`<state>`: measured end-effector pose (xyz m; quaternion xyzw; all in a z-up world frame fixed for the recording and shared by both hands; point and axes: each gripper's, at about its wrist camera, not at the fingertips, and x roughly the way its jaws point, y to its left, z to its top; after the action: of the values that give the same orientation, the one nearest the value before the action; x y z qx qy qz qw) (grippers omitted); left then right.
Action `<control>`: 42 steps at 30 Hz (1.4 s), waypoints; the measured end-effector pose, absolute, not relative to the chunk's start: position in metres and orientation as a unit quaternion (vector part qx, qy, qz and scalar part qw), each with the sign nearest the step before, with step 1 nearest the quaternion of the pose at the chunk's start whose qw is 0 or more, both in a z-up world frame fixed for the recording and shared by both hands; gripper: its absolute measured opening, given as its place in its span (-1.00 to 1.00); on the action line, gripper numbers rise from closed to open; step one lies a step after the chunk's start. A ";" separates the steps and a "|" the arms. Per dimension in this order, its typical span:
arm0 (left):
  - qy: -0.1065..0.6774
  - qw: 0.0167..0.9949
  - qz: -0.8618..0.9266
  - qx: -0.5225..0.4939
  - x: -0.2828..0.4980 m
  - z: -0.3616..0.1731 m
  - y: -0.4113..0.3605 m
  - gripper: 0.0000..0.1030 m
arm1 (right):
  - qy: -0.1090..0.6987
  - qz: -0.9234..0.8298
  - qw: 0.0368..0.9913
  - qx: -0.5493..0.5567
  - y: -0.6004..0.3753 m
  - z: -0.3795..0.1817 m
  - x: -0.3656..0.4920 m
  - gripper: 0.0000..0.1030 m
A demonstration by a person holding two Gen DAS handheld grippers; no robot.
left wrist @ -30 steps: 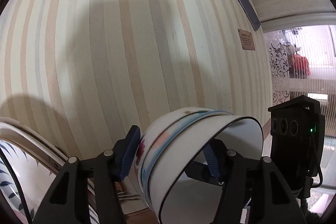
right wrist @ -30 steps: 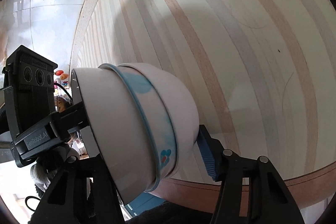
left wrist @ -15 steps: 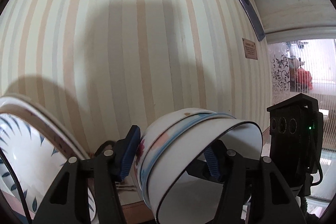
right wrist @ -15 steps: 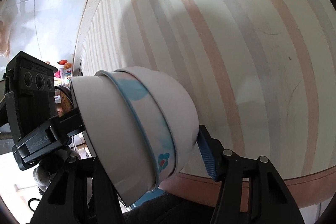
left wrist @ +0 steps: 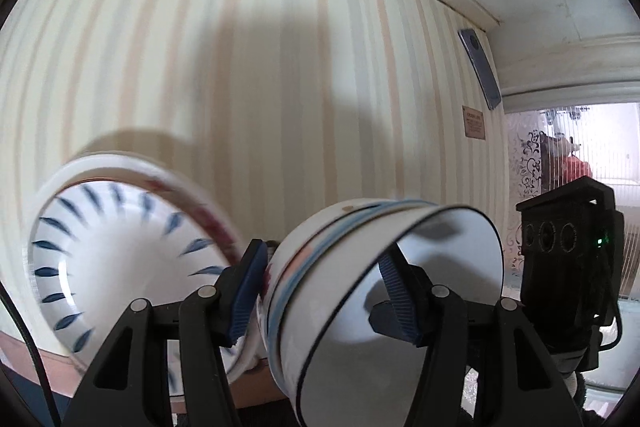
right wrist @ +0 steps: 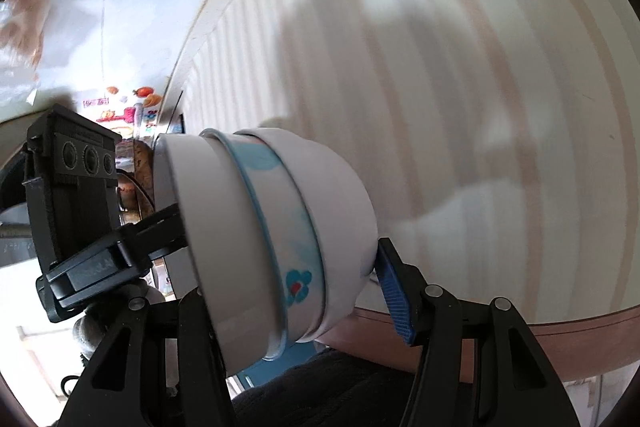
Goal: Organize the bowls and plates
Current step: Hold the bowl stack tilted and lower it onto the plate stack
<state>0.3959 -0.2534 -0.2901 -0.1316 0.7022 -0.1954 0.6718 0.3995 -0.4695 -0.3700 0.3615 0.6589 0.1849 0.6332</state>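
A stack of three nested bowls (left wrist: 360,291) lies tipped on its side in the air: a white one with a dark rim inside, a blue-rimmed one, and a white outer one. My left gripper (left wrist: 322,287) is shut on the stack, one pad under the base and one inside the mouth. In the right wrist view my right gripper (right wrist: 280,287) is shut on the same stack (right wrist: 280,227); only its right pad (right wrist: 394,287) shows, against the base. A blurred white bowl with blue leaf marks (left wrist: 120,255) sits at lower left, nested in a red-rimmed bowl (left wrist: 192,203).
A striped wall (left wrist: 260,67) fills the background close ahead. A brown wooden edge (right wrist: 560,339) runs along the bottom. A bright window (left wrist: 580,147) lies to the right, with a small plaque (left wrist: 474,122) and a dark flat device (left wrist: 480,71) on the wall.
Both views have swung along the wall with the bowl stack still held. The blue-leaf bowl has come from the left edge well into the left wrist view.
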 end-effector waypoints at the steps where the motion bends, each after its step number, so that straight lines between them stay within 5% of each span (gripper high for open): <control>1: 0.700 0.674 -0.194 -0.133 0.396 -0.288 -0.248 0.08 | 0.658 0.187 0.635 0.359 -0.462 -0.368 0.402 0.14; 19: 0.689 0.696 -0.132 -0.156 0.396 -0.297 -0.138 0.08 | 0.678 0.242 0.619 0.315 -0.334 -0.382 0.431 0.14; 42: 0.696 0.691 -0.128 -0.146 0.396 -0.315 -0.113 0.08 | 0.692 0.240 0.618 0.286 -0.293 -0.395 0.434 0.14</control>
<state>0.3962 -0.1133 -0.3147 -0.1465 0.6957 -0.1283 0.6914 0.4340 -0.2926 -0.3951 0.2865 0.6920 0.2399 0.6176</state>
